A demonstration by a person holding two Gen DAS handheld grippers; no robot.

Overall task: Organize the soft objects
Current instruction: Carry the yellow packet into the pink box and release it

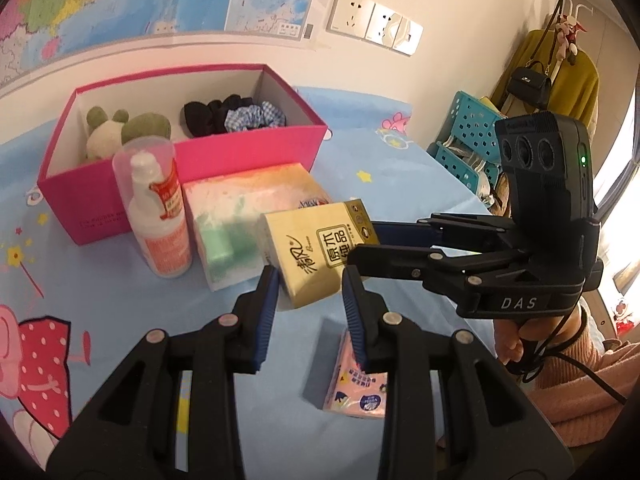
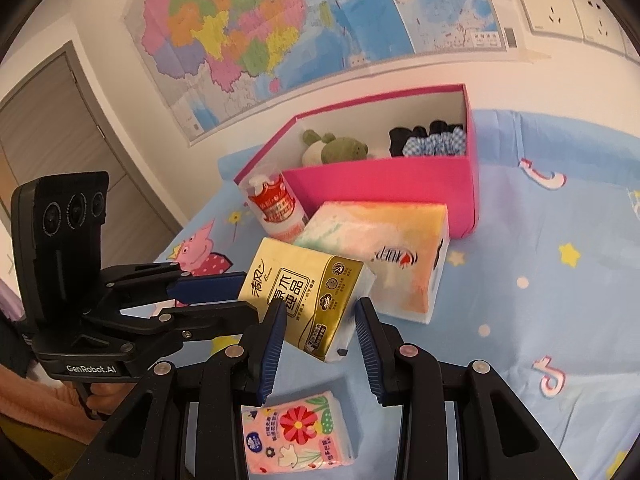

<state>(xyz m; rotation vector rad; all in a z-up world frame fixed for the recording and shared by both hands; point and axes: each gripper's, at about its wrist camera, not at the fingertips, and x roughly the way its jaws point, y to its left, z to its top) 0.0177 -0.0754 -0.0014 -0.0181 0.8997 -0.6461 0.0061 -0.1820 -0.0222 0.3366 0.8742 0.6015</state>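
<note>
A pink box (image 1: pixel 248 152) (image 2: pixel 384 188) holds a green plush frog (image 1: pixel 120 128) (image 2: pixel 332 148) and dark and checked scrunchies (image 1: pixel 236 114) (image 2: pixel 432 140). In front of it lie a large pastel tissue pack (image 1: pixel 248 196) (image 2: pixel 384 248), a yellow tissue pack (image 1: pixel 320 246) (image 2: pixel 308 300) and a small pink tissue pack (image 1: pixel 358 388) (image 2: pixel 300 432). My left gripper (image 1: pixel 310 304) is open above the blue sheet, near the yellow pack. My right gripper (image 2: pixel 320 324) is open just before the yellow pack; it also shows in the left wrist view (image 1: pixel 362 240).
A white spray bottle (image 1: pixel 156 208) (image 2: pixel 276 208) stands beside the pink box. The blue cartoon sheet (image 1: pixel 100 292) (image 2: pixel 540 280) covers the surface. A map hangs on the wall (image 2: pixel 320 24). Blue baskets (image 1: pixel 472 132) stand at the right.
</note>
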